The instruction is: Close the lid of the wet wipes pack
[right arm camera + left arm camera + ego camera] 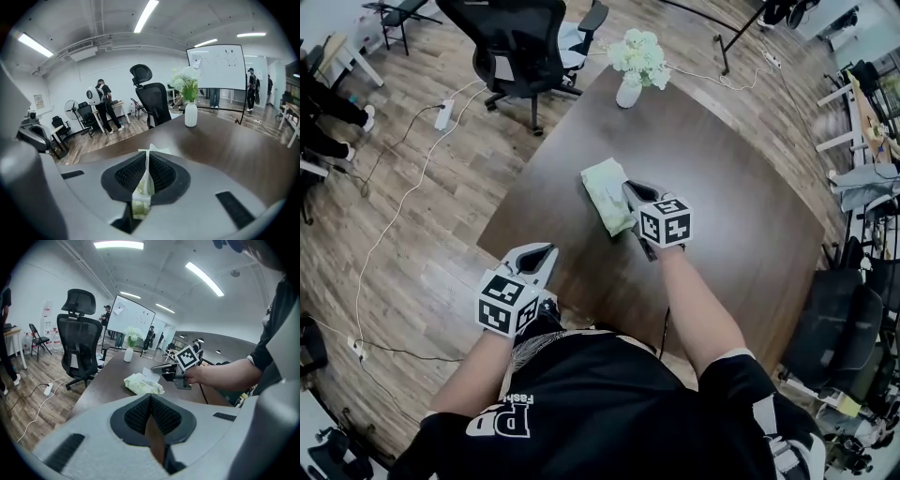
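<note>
The pale green wet wipes pack point(606, 192) lies on the dark wooden table point(731, 197). In the left gripper view the pack point(141, 384) has its white lid flap point(151, 373) standing up. My right gripper point(632, 191) is at the pack's right edge. In the right gripper view its jaws point(148, 158) are closed on the thin white lid flap point(151, 151), with the green pack showing below. My left gripper point(542, 253) hangs at the table's near left edge, apart from the pack, shut and empty point(150, 400).
A white vase of flowers point(630, 86) stands at the table's far end. A black office chair point(525, 47) is beyond that corner. Cables and a power strip point(443, 114) lie on the wooden floor to the left. People stand far back by a whiteboard point(216, 63).
</note>
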A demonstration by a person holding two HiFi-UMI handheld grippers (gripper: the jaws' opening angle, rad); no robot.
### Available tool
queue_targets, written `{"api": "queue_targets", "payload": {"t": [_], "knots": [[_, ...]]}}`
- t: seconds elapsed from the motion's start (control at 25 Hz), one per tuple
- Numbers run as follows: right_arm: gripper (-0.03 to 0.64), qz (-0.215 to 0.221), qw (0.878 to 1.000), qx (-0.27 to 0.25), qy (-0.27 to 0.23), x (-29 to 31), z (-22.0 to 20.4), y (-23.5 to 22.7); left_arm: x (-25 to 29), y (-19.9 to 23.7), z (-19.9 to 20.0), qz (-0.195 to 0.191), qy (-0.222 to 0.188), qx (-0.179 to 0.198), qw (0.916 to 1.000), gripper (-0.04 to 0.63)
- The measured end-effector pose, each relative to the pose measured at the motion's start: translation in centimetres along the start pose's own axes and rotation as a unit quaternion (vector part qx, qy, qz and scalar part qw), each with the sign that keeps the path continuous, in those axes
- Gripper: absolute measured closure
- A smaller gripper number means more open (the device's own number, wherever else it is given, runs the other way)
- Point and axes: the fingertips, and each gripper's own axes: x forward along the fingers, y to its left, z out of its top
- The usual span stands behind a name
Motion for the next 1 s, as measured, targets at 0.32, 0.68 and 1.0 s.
{"api": "queue_targets", "payload": {"t": [0.32, 0.68, 1.0], "knots": [[0.586, 0.012, 0.998, -0.052, 0.021, 1.2, -1.1, 1.9, -0.4, -0.4, -0.9, 0.004, 0.002, -0.005, 1.0000, 0.578], [0.577, 0.028, 0.995, -0.087, 0.045, 2.4, -2.7, 3.2, -0.5, -0.5, -1.3, 0.006, 0.002, -0.008, 0.9999, 0.578], [0.575, 0.028, 0.992, -0.106, 0.066, 3.6, -4.1, 3.5, -0.4, -0.3, -1.7, 0.010, 0.004, -0.012, 0.9999, 0.578]]}}
